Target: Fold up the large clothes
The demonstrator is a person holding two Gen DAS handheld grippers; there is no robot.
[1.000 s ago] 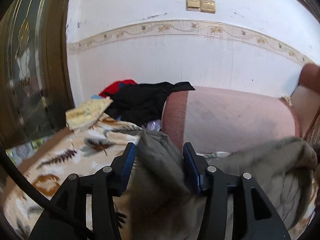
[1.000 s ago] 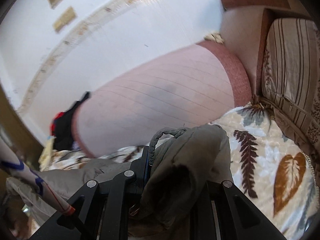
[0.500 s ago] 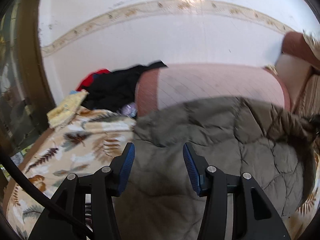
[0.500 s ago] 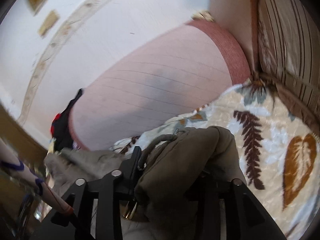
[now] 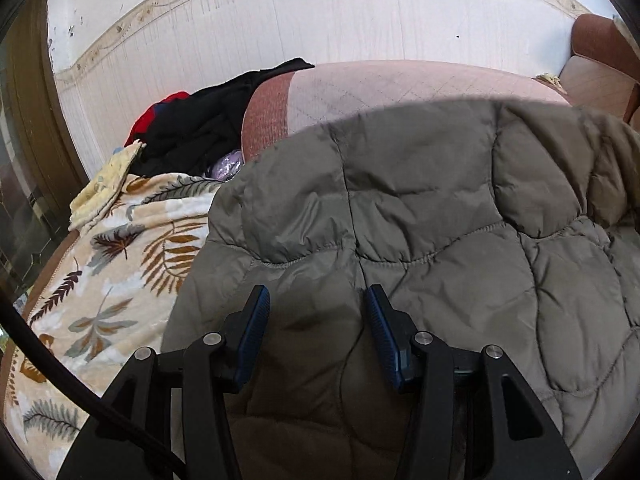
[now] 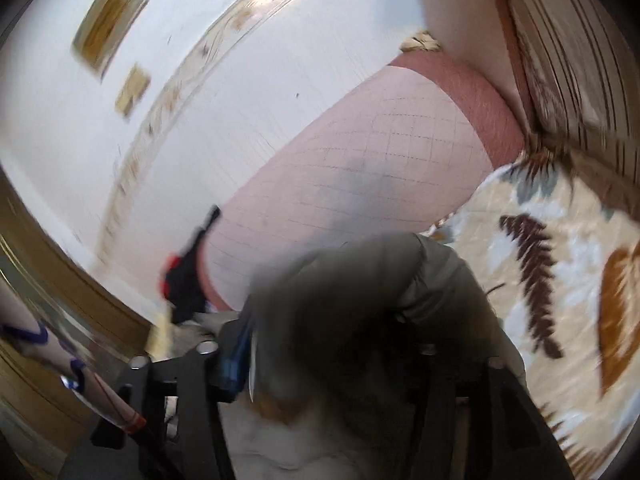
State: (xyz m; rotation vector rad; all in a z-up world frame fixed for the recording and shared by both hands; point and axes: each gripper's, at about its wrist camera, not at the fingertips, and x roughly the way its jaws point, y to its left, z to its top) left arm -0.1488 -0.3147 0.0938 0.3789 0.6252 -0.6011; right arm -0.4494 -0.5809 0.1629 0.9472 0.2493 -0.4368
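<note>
A large olive-grey quilted jacket (image 5: 420,208) lies spread over the leaf-print blanket (image 5: 112,252) on a sofa. My left gripper (image 5: 316,300) hangs just above the jacket with its blue-padded jaws apart and nothing between them. In the right wrist view, which is blurred, my right gripper (image 6: 328,344) is shut on a bunched part of the same jacket (image 6: 360,300). The cloth covers the right finger, and only the left finger's blue pad (image 6: 236,356) shows.
A pink sofa armrest (image 5: 400,88) runs behind the jacket, against a white wall. A pile of black and red clothes (image 5: 208,120) and a yellow cloth (image 5: 108,176) lie at the back left. A striped cushion (image 6: 568,60) stands at the right.
My left gripper let go of the jacket, which now lies spread out below it. My right gripper kept its hold on the bunched cloth and swung, blurring its view.
</note>
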